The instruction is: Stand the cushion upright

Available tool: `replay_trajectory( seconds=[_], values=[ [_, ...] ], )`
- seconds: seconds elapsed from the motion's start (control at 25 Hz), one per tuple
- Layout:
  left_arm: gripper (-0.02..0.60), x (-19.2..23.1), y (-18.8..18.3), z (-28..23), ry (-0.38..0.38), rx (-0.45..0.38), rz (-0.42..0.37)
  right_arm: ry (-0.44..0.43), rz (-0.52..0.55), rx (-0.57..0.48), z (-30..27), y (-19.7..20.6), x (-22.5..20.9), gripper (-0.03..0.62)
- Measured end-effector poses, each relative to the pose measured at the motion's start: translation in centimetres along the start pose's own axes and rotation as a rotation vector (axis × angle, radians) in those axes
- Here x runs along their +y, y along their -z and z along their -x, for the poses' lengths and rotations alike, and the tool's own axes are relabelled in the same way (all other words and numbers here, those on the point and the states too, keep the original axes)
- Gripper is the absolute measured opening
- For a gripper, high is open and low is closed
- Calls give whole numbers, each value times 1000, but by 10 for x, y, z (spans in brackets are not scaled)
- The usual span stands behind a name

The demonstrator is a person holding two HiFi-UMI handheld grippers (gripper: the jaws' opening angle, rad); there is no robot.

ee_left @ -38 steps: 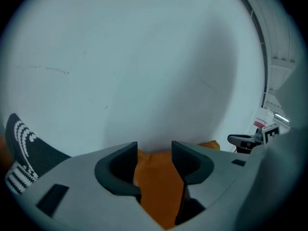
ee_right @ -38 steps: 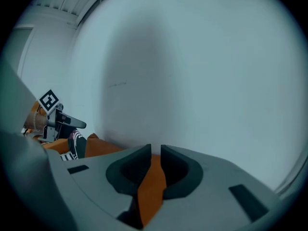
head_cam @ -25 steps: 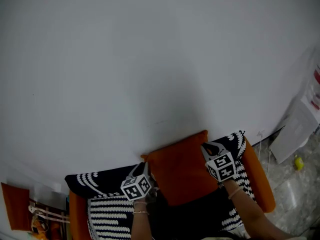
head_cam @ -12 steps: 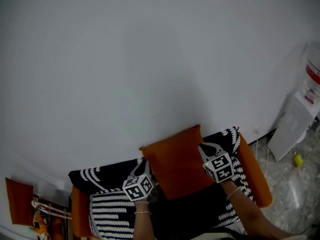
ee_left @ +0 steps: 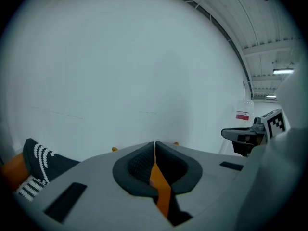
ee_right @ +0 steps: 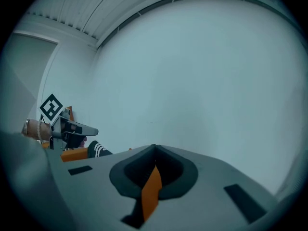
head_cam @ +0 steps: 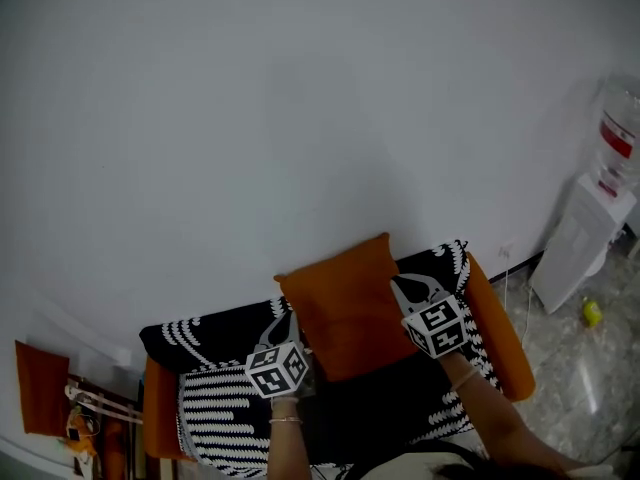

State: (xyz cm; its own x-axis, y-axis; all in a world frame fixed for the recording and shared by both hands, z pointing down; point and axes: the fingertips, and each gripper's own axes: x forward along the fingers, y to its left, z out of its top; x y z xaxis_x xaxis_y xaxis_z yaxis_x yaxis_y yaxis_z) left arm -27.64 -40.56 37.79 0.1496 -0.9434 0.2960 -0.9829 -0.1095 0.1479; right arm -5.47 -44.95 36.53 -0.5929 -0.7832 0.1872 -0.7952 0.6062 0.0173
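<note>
The orange cushion (head_cam: 345, 308) hangs between the two sets of fingers, clear of the seat. Its top edge lies just beyond the fingertips, over the backrest of the patterned armchair (head_cam: 215, 408). The left gripper (head_cam: 284, 314) is pinched onto the cushion's left edge. Its fingers (ee_left: 137, 166) have just been closing and now meet on a thin fold of orange fabric. The right gripper (head_cam: 400, 286) holds the opposite edge the same way, having also just closed onto a narrow orange strip. Neither hold reaches into the padding; each takes only the seam or skin of the cover. From the steep head view the cushion's lean cannot be judged with confidence; it appears to tilt back toward the wall (head_cam: 300, 118). The main risk is that the fabric slides out from between one pair of fingers under the cushion's weight. That corner would then drop and the cushion would swing on the other grip. The second risk is release before the lower edge is seated below the fingers, which would let the cushion fold forward or slump flat.
</note>
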Motion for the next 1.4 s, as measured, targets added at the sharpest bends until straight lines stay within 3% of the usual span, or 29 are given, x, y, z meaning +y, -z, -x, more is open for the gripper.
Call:
replay_trajectory(
  seconds=[0.76,1.08,1.4],
  values=[
    [20,-98,-4,108,11,-77,-116,-33,36,-90,110,-25,32,8],
    [20,-129,-13,127,30,-99,-154,-31,25,-116,134,-36,37,8],
    [20,-134,-20,135,65,-124,-154,-21,22,-104,136,-39,46,8]
  ],
)
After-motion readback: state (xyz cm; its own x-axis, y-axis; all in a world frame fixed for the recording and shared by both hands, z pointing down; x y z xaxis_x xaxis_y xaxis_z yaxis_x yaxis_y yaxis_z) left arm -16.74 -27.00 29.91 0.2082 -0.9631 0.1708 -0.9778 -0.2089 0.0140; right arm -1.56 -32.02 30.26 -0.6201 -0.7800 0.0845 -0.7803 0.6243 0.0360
